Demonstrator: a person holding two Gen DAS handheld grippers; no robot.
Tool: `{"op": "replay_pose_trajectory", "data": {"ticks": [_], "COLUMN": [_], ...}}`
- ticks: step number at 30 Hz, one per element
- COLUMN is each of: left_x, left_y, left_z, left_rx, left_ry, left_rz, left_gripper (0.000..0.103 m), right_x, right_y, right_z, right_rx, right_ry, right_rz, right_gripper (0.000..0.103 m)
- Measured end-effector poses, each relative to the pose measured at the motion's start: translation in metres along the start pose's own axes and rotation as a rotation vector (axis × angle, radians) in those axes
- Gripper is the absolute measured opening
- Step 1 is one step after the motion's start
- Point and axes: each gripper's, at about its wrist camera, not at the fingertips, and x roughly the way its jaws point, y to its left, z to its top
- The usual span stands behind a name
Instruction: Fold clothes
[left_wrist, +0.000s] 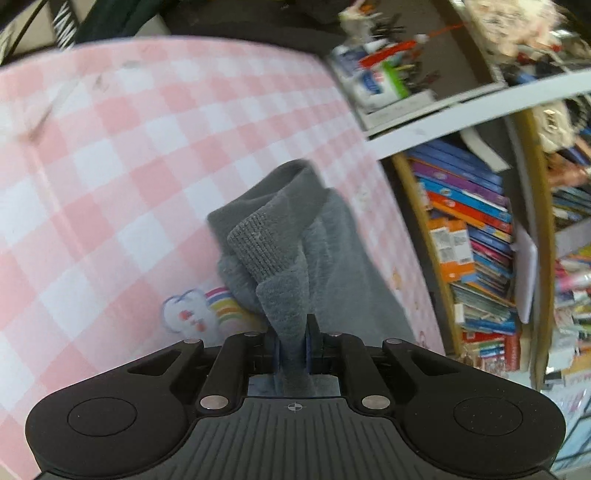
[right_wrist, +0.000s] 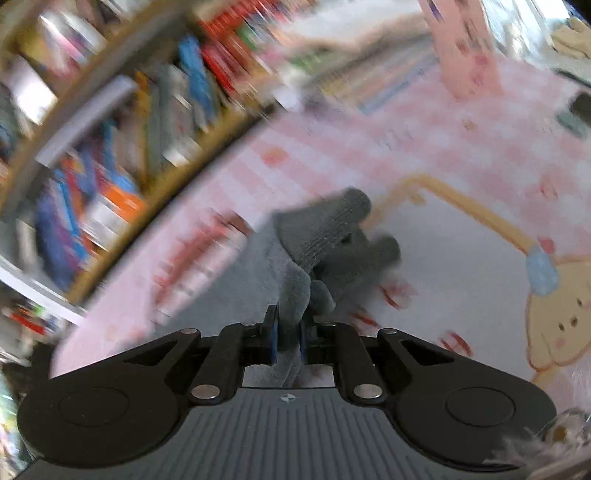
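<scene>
Two hand-held grippers each pinch a fold of one grey knitted garment (left_wrist: 280, 236) above a worktop (left_wrist: 110, 166) covered in a pink-and-white checked cloth. In the left wrist view, the left hand-held gripper (left_wrist: 293, 345) is clamped on a bunched strip of the fabric, which rises from between its blue pads (left_wrist: 308, 347) and drapes forward near the worktop's right edge, just beside a small rainbow-and-cloud print (left_wrist: 201, 312). In the right wrist view, heavily blurred, the right hand-held gripper (right_wrist: 288, 341) is likewise clenched on the grey knit (right_wrist: 325, 229), whose ribbed end sticks up ahead of the fingers over the same cloth, close to a cartoon puppy print (right_wrist: 557, 328) at the near right. Shelves crammed with colourful books (left_wrist: 472, 236) stand beyond the worktop's edge in both views
</scene>
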Motion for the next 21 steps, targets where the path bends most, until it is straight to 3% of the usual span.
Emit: {"op": "replay_pose_trajectory", "data": {"ticks": [6,9,10,12,21], "left_x": [0.003,0.003,0.003,0.004,0.004], "left_y": [0.002,0.005,0.005,0.004,0.009], "left_z": [0.002,0.001,0.001,0.001,-0.002], "left_rx": [0.0,-0.014,-0.012,0.001,0.009], "left_ry": [0.018,0.025,0.027,0.03,0.013], "left_rz": [-0.004,0.003,0.007,0.032,0.005], "left_gripper": [0.011,0.015,0.017,0.024,0.028], "right_x": [0.016,0.013,0.011,0.008,-0.006], "right_y": [-0.006,0.001,0.003,0.007,0.05], "right_z": [-0.01,-0.013,-0.015,-0.017,-0.04], "right_rx": [0.001,-0.023,-0.031,-0.047,-0.248], "right_ry": [0.023,0.016,0.012,0.005,-0.056], "right_rz": [-0.066,-0.105,-0.119,-0.149,-0.29], "right_gripper": [0.012,0.026,0.039,0.055,0.07]}}
